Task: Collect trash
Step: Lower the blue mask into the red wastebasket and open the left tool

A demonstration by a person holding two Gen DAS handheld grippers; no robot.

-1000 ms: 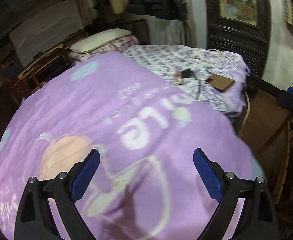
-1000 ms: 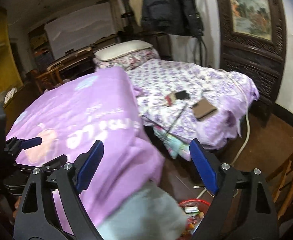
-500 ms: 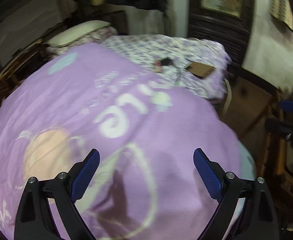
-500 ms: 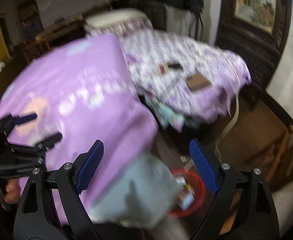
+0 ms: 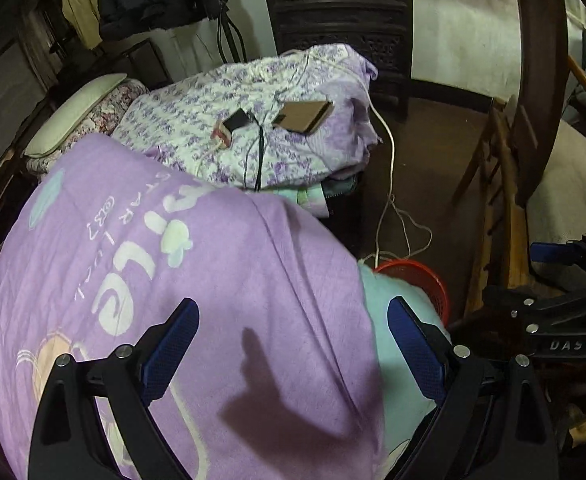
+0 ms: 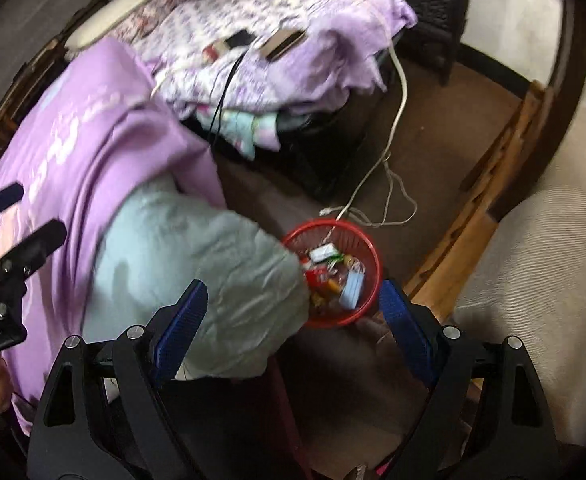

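A: Report the state of your left gripper [image 5: 293,344].

B: Your left gripper is hanging over the purple quilt [image 5: 165,264], its fingers [image 5: 413,344] spread wide and gripping nothing.

A: And the right gripper [image 6: 293,312]?

B: You are holding it released as well, nothing between its fingers [image 6: 181,320], above the floor beside the bed.

A: Locate the trash.

B: Trash [image 6: 333,276] is lying inside the red basket [image 6: 369,252] on the floor, partly covered by the pale green blanket [image 6: 197,256]. A white cable [image 6: 397,128] is trailing near the basket.
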